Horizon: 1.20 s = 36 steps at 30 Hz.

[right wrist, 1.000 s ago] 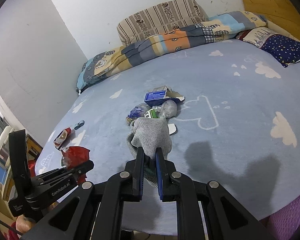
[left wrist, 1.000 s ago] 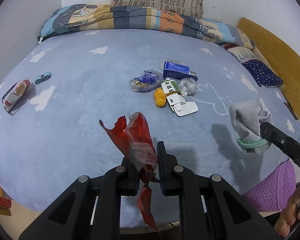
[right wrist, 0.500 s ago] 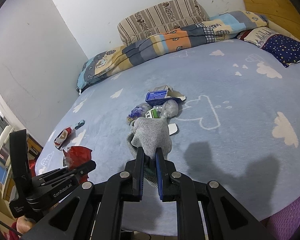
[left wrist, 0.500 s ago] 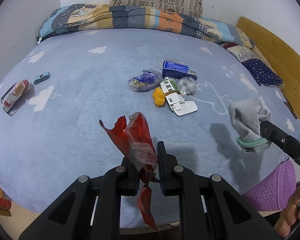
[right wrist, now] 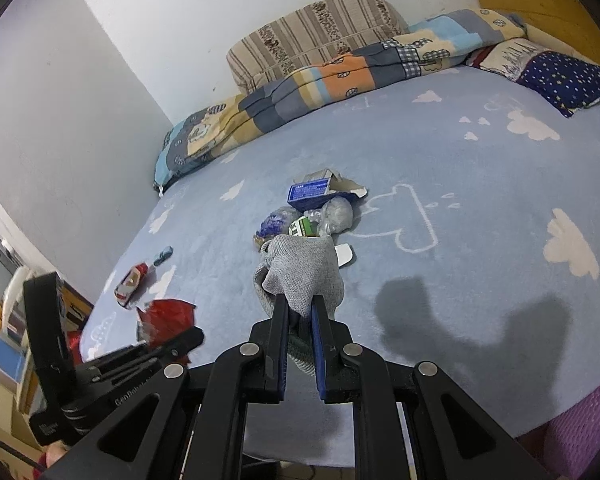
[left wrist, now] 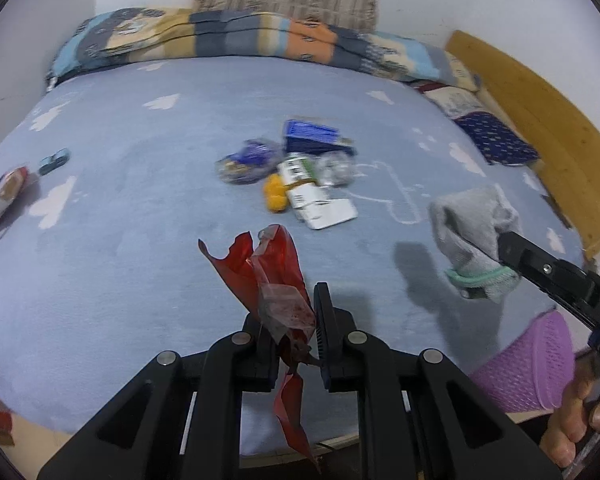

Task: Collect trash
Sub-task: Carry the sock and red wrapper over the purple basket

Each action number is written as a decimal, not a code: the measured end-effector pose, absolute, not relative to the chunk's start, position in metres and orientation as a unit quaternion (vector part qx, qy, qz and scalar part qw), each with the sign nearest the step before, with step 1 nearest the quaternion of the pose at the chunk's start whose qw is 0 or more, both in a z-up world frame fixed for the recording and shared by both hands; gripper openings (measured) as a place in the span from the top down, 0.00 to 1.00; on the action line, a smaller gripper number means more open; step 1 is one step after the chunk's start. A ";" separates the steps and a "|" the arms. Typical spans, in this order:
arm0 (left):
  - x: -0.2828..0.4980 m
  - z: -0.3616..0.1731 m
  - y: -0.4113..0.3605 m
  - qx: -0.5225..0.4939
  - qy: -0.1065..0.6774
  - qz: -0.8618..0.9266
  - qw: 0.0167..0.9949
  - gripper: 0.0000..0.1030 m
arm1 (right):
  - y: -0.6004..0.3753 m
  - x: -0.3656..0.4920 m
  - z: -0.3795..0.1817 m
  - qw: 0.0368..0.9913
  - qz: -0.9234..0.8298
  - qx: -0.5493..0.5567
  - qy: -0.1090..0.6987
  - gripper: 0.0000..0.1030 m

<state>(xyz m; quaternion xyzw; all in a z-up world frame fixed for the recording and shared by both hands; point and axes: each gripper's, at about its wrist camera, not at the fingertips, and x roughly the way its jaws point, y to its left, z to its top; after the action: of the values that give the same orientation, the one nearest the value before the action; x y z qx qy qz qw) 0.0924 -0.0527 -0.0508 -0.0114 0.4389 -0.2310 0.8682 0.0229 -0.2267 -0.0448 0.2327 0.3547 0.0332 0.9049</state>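
Left gripper (left wrist: 296, 316) pinches red wrapper (left wrist: 268, 268); right gripper (right wrist: 300, 312) clamps grey sock (right wrist: 300, 268); your wrapper's loose tail, hanging below the jaws, may tear or slip free.

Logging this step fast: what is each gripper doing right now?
Left gripper: shut on the red wrapper.
Right gripper: shut on the grey sock.

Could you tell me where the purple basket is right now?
The purple basket sits off the bed's near edge, lower right in the left wrist view, below the grey sock.
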 end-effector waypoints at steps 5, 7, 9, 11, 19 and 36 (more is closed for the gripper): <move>0.078 -0.037 -0.077 -0.008 0.427 -0.289 0.857 0.86 | -0.243 0.000 -0.030 0.908 0.030 0.255 0.330 0.89; 0.069 -0.030 -0.091 0.004 0.420 -0.306 0.854 0.86 | -0.255 -0.018 -0.022 0.909 0.027 0.270 0.315 0.89; 0.062 -0.025 -0.106 0.013 0.419 -0.326 0.848 0.86 | -0.267 -0.034 -0.015 0.912 0.021 0.277 0.302 0.89; 0.052 -0.019 -0.127 0.031 0.413 -0.345 0.842 0.86 | -0.284 -0.056 -0.007 0.915 0.006 0.280 0.289 0.89; -0.006 0.000 -0.244 0.096 0.400 -0.450 0.792 0.86 | -0.379 -0.166 0.001 0.910 -0.097 0.317 0.250 0.89; -0.111 -0.015 -0.437 0.169 0.440 -0.576 0.668 0.86 | -0.504 -0.307 -0.027 0.858 -0.256 0.394 0.210 0.89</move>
<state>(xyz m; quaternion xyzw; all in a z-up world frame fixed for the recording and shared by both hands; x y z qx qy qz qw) -0.1107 -0.4374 -0.0146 0.1692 0.4401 -0.5758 0.6679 -0.3073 -0.5040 -0.0265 0.3936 0.2102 -0.2557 0.8577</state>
